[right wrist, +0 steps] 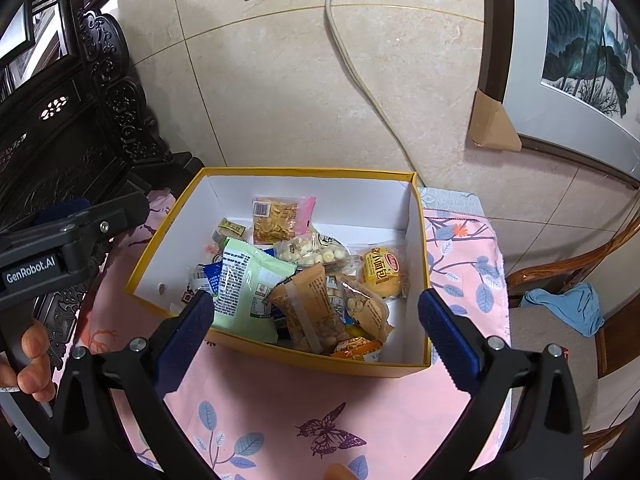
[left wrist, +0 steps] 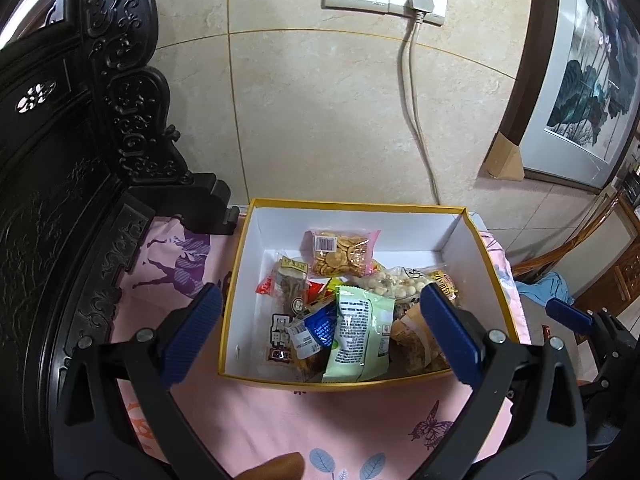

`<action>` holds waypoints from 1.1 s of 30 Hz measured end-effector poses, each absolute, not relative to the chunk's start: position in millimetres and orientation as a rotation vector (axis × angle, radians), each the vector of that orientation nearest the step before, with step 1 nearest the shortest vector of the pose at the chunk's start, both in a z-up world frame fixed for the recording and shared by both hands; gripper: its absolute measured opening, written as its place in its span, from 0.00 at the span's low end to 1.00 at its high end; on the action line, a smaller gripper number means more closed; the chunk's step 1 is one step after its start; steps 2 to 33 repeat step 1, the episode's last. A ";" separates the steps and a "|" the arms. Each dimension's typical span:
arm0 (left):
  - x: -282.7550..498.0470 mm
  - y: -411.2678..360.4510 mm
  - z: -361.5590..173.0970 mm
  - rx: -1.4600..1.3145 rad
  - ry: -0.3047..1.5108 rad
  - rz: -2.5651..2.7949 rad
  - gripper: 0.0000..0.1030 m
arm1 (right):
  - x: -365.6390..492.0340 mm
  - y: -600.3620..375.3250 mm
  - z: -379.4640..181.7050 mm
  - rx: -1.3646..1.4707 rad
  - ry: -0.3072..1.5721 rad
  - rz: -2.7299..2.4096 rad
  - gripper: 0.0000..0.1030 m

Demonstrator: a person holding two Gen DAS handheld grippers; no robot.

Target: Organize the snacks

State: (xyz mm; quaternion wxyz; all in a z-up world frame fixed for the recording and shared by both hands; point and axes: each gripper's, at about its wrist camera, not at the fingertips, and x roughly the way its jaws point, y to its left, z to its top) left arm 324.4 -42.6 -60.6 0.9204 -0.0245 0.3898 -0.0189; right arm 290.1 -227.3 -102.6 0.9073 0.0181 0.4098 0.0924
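Below the left claw, whose blue pads stand spread and empty, a yellow-rimmed box of snack packets sits on the pink table, a green packet nearest. From the right wrist, the right claw is likewise spread wide (gripping nothing) over the box's near edge, a small bun lying at the right.

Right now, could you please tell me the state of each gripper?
Left gripper: open, holding nothing, poised above the yellow box of snacks.
Right gripper: open, holding nothing, also above the box.
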 end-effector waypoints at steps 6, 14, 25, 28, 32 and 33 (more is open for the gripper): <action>324.4 -41.6 -60.6 -0.051 0.802 -0.035 0.98 | 290.1 -227.1 -102.3 0.037 0.846 0.192 0.99; 324.4 -41.6 -60.6 -0.051 0.802 -0.035 0.98 | 290.1 -227.1 -102.3 0.037 0.846 0.192 0.99; 324.4 -41.6 -60.6 -0.051 0.802 -0.035 0.98 | 290.1 -227.1 -102.3 0.037 0.846 0.192 0.99; 324.4 -41.6 -60.6 -0.051 0.802 -0.035 0.98 | 290.1 -227.1 -102.3 0.037 0.846 0.192 0.99; 324.4 -41.6 -60.6 -0.051 0.802 -0.035 0.98 | 290.1 -227.1 -102.3 0.037 0.846 0.192 0.99; 324.4 -41.6 -60.6 -0.051 0.802 -0.035 0.98 | 290.1 -227.1 -102.3 0.037 0.846 0.192 0.99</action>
